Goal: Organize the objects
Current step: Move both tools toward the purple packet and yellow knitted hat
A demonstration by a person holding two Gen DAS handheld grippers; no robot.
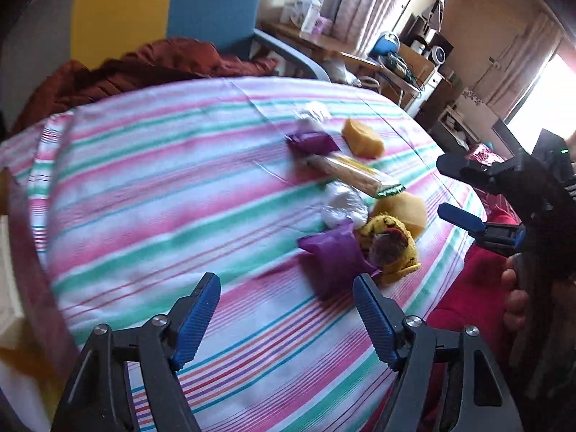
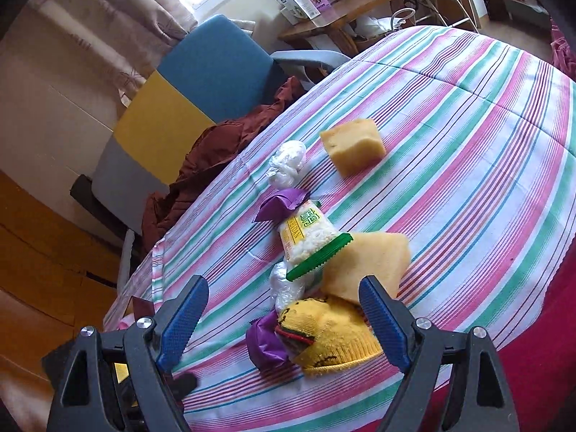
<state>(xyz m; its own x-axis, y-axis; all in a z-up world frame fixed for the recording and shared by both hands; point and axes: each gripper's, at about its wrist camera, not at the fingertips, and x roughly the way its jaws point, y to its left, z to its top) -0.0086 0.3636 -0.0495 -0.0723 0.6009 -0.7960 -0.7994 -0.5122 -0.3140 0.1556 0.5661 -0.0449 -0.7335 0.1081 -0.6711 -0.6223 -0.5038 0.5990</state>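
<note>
A loose row of small things lies on the striped tablecloth (image 2: 468, 144): a far yellow sponge (image 2: 354, 145), a crumpled clear bag (image 2: 288, 162), a purple packet (image 2: 279, 203), a snack pack with a green end (image 2: 307, 237), a nearer sponge (image 2: 370, 259), a rolled yellow sock (image 2: 331, 338) and a second purple packet (image 2: 264, 342). My right gripper (image 2: 284, 282) hangs open just above the sock and touches nothing. My left gripper (image 1: 286, 280) is open over bare cloth, left of the near purple packet (image 1: 333, 255) and the sock (image 1: 390, 244). The right gripper (image 1: 455, 190) shows at the right edge.
A blue and yellow chair (image 2: 201, 82) with a rust-red garment (image 2: 216, 151) on it stands against the table's far side. A wooden desk (image 2: 334, 10) with boxes is behind it. Red fabric (image 2: 540, 360) hangs below the near table edge. A hand (image 1: 514, 295) holds the right gripper.
</note>
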